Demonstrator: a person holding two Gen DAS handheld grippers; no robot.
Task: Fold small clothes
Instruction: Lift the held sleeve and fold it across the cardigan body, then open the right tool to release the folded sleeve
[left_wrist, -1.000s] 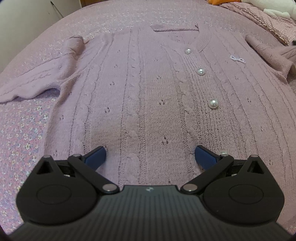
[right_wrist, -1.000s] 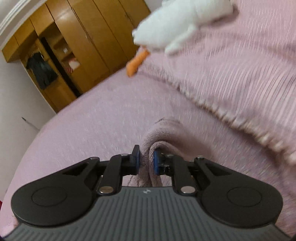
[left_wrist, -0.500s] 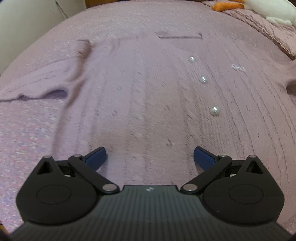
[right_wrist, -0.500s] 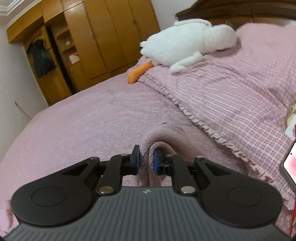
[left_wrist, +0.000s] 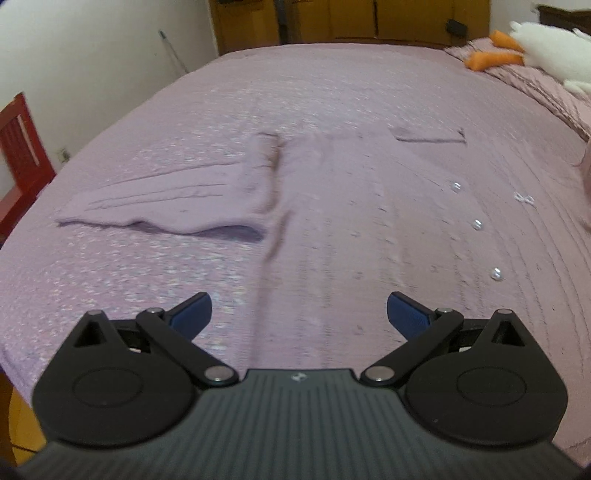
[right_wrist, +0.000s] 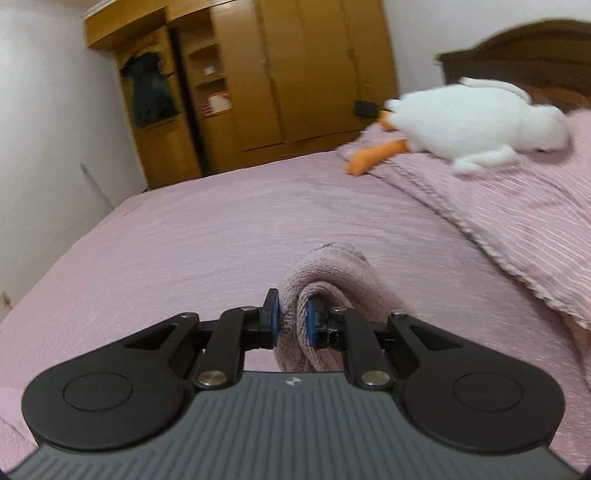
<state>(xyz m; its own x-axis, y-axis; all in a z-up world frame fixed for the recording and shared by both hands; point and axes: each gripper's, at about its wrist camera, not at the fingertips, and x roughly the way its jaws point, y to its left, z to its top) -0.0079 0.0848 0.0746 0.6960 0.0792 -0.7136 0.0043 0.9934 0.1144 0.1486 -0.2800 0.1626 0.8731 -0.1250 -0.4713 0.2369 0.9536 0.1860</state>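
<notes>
We see soft, even indoor light in both views, no glare and no hard shadows. In the left wrist view the cardigan (left_wrist: 369, 206) is smeared by motion blur, esp. its knit lines and buttons; only a thin dark shadow lies under the sleeve edge. The tool body stays sharp in the foreground. In the right wrist view the plush goose (right_wrist: 476, 125) and wardrobe (right_wrist: 280, 81) are blurred. Fisheye distortion bends the bed (left_wrist: 332, 85) and walls near the edges, w/ dark corners.
</notes>
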